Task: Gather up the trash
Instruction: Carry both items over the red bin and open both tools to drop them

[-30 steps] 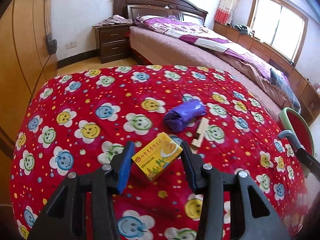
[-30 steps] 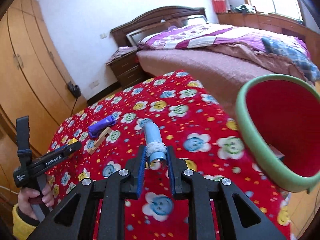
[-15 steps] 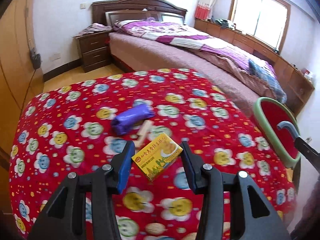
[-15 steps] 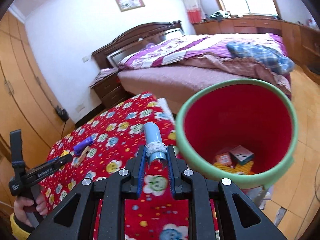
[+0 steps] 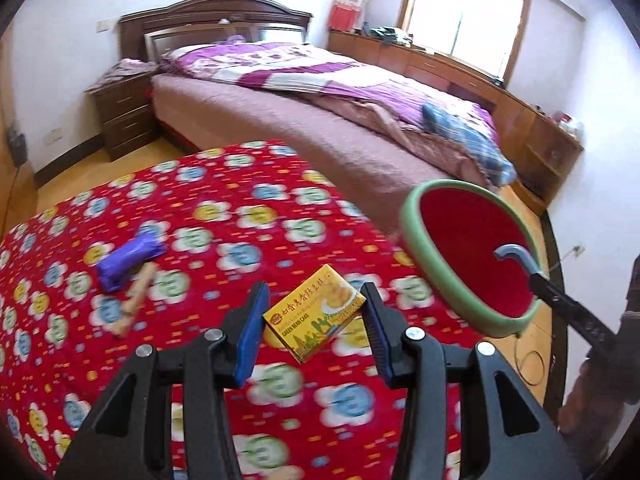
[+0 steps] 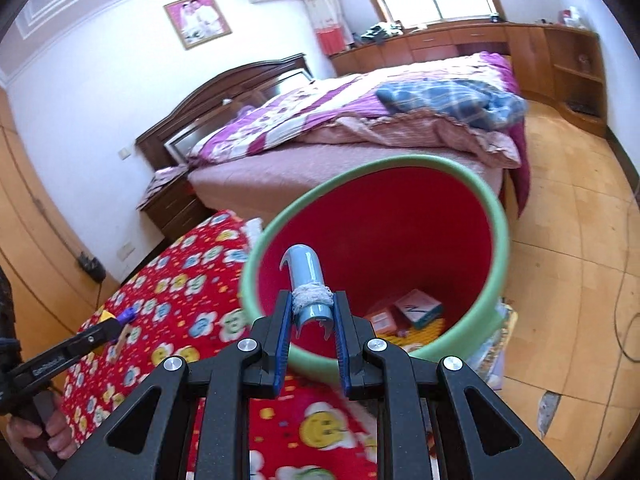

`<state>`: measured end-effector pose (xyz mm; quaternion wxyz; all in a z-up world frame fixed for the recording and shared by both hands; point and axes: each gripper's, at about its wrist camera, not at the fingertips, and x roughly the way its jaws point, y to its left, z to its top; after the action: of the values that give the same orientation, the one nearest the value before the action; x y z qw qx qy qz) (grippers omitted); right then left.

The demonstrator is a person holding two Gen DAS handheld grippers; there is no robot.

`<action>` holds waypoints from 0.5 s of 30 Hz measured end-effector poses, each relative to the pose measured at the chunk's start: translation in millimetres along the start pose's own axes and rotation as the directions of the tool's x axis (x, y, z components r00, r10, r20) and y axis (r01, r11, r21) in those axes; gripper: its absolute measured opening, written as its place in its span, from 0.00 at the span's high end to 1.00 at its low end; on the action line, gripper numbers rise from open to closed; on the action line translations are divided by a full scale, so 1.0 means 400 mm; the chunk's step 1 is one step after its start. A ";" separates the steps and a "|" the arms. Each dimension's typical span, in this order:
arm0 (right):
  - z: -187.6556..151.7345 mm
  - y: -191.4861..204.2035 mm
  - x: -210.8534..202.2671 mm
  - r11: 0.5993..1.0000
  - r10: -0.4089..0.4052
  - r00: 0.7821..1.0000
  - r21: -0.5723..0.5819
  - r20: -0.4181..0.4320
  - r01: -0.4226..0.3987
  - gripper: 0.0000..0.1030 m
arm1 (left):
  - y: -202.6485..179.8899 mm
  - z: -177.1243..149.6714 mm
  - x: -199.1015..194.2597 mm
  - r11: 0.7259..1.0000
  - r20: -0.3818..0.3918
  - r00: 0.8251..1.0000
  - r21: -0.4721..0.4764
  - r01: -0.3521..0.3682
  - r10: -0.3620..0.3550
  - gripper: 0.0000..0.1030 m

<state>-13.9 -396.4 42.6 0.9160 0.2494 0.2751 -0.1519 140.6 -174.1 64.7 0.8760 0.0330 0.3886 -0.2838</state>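
over the red flowered cloth (image 5: pixel 224 216) the left gripper (image 5: pixel 314 322) clamps a yellow cake box (image 5: pixel 314 318) btw its blue pads, box tilted, lifted off the cloth. right gripper (image 6: pixel 312 316) is clenched on a light blue tube (image 6: pixel 306 280) w/ white wrap, its tip over the open mouth of the green-rimmed red bin (image 6: pixel 496 240), which stands beside the cloth edge w/ some small boxes (image 6: pixel 416 308) at the bottom. purple packet (image 5: pixel 128 256) and a wood piece (image 5: pixel 134 300) lie on the cloth, touching, at left of the box.
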 end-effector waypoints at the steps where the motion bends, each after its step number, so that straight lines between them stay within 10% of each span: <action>1: 0.002 -0.015 0.001 1.000 -0.011 1.000 0.010 -0.003 0.011 0.80 | -0.019 0.004 0.005 1.000 -0.004 1.000 0.010 0.010 -0.010 0.54; 15: 0.007 -0.118 0.015 0.995 0.005 0.999 0.098 -0.032 -0.002 0.78 | -0.224 0.049 0.084 0.984 -0.040 0.993 0.137 0.112 -0.108 0.54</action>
<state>-27.3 -437.8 23.5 0.8983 0.2971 0.2817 -0.1595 124.7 -270.5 69.7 0.8481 0.0770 0.3834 -0.3576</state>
